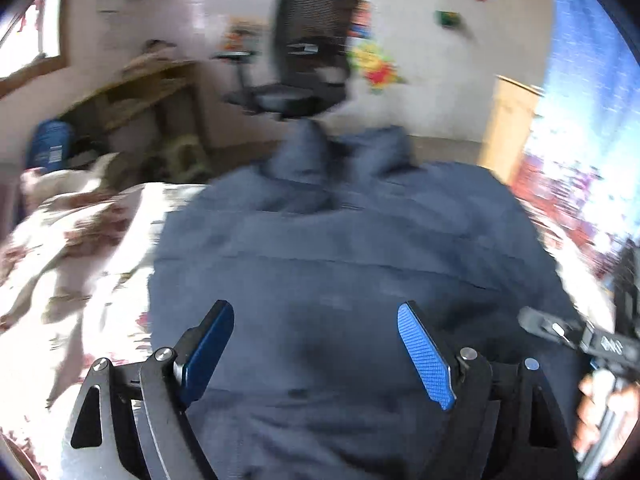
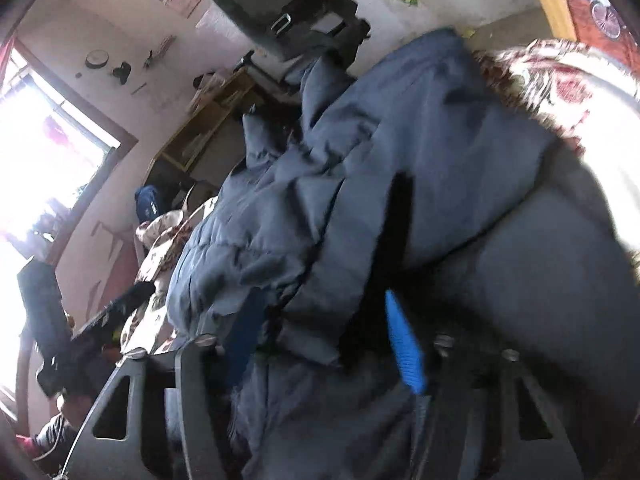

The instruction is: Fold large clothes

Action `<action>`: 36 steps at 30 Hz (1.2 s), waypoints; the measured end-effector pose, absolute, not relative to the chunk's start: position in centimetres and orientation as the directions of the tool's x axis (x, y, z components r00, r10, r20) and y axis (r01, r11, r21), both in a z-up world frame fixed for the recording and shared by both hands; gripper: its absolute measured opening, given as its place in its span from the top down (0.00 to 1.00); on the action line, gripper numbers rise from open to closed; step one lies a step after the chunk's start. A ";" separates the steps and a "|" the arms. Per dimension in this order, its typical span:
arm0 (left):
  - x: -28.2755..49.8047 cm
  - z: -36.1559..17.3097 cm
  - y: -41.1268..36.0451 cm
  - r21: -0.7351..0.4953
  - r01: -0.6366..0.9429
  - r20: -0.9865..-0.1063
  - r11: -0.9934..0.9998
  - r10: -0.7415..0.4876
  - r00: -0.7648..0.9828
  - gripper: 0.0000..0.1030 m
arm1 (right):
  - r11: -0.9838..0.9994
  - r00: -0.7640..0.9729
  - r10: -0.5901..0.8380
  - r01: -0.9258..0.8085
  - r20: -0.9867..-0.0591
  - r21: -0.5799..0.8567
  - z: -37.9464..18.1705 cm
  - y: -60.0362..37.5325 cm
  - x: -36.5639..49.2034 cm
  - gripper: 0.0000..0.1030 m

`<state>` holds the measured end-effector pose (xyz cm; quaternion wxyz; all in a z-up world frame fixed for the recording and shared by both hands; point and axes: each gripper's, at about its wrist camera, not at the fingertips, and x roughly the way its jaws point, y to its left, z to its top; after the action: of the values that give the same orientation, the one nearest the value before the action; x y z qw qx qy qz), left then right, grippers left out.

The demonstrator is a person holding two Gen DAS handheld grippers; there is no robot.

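Lay spread across a floral bedsheet (image 1: 80, 240): a large navy padded jacket (image 1: 340, 248), collar end toward the far wall, quilted seams running crosswise. Appeared smoother and flatter in the left wrist view; in the right wrist view bunched into thick folds, one layer doubled over another, with the floral sheet (image 2: 560, 92) showing past its far edge. Hovered low above the jacket's near part: the left gripper (image 1: 316, 344), blue pads spread wide apart with nothing clasped between them, only fabric beneath. Sat half buried in the cloth: the right gripper (image 2: 324, 344), a fold of the jacket (image 2: 312, 280) bulging up between its partly closed fingers; hard to say, through blur and shadow, whether the pads actually pinched it. Showed at the right edge of the left view: a hand (image 1: 600, 416) gripping the other tool. Stood beyond the bed: a black mesh office chair (image 1: 312, 48), a wooden shelf (image 1: 148, 92) to its left, colourful stickers (image 1: 376, 64) on the pale wall. Glared at the left of the right view: a bright window (image 2: 44, 168).
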<state>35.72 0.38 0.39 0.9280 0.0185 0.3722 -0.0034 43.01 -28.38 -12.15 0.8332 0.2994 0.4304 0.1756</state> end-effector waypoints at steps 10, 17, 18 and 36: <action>35.5 0.8 8.1 0.021 -0.208 -0.700 0.978 0.163 0.695 0.20 | 0.820 0.723 0.440 -0.084 -0.532 0.566 -7.1 -29.5 40.6 0.97; 35.8 -0.2 8.4 0.028 -0.172 -0.710 0.985 0.140 0.690 0.20 | 0.889 0.812 0.273 -0.008 -0.516 0.458 -3.9 -32.7 39.5 0.97; 36.0 -0.6 8.0 0.033 -0.156 -0.717 0.987 0.132 0.684 0.20 | 0.885 0.799 0.277 0.004 -0.534 0.465 -4.4 -33.0 39.9 0.97; 39.6 -4.0 0.9 -0.002 0.099 -0.741 0.995 -0.068 0.668 0.20 | 0.959 0.795 0.245 -0.117 -0.554 0.257 -4.6 -30.0 39.6 0.59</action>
<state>39.62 0.89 -4.05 0.9129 0.0193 0.4051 -0.0456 39.56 -29.96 -4.58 0.9416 0.1052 0.3051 0.0961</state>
